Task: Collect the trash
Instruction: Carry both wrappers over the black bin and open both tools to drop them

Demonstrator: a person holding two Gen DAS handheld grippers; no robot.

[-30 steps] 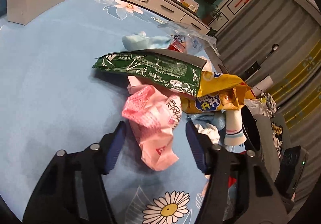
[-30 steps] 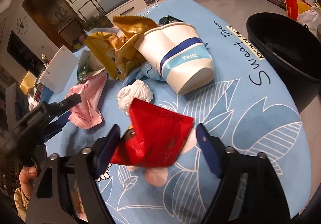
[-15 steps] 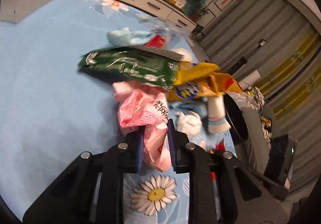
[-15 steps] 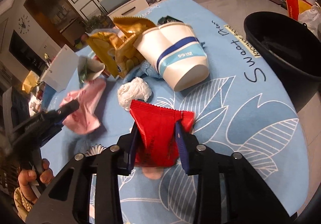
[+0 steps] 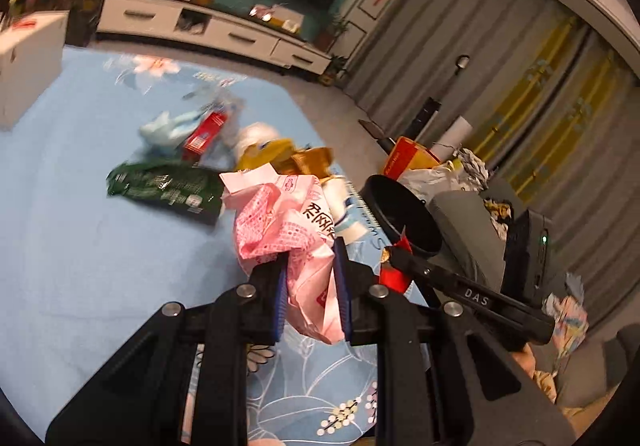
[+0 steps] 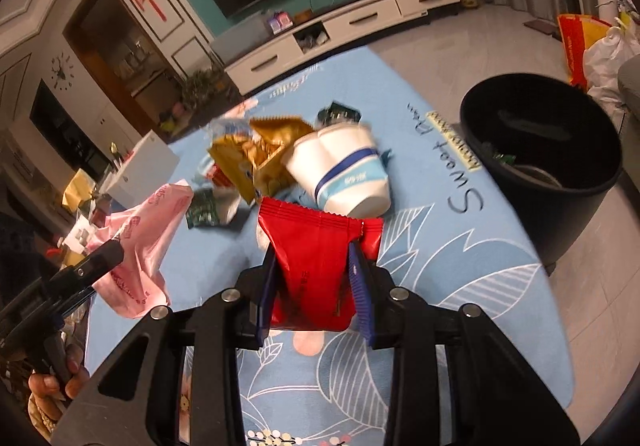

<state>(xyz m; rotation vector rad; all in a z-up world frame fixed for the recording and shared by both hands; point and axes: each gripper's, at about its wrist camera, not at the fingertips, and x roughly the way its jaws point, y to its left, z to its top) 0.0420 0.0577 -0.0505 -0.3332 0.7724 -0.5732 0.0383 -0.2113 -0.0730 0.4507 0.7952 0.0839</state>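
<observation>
1. I hold the pink wrapper (image 5: 294, 230) clamped in my left gripper (image 5: 310, 278), lifted above the blue cloth (image 5: 80, 246).
2. My right gripper (image 6: 316, 286) pinches the red packet (image 6: 316, 246); the black bin (image 6: 540, 150) lies far right, nearer this arm.

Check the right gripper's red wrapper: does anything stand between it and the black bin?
Nothing visible does. The right gripper holds the red wrapper above the blue floral tablecloth. The black bin stands open-topped off the table's right edge, and the white paper cup lies farther back, off that line.
</observation>
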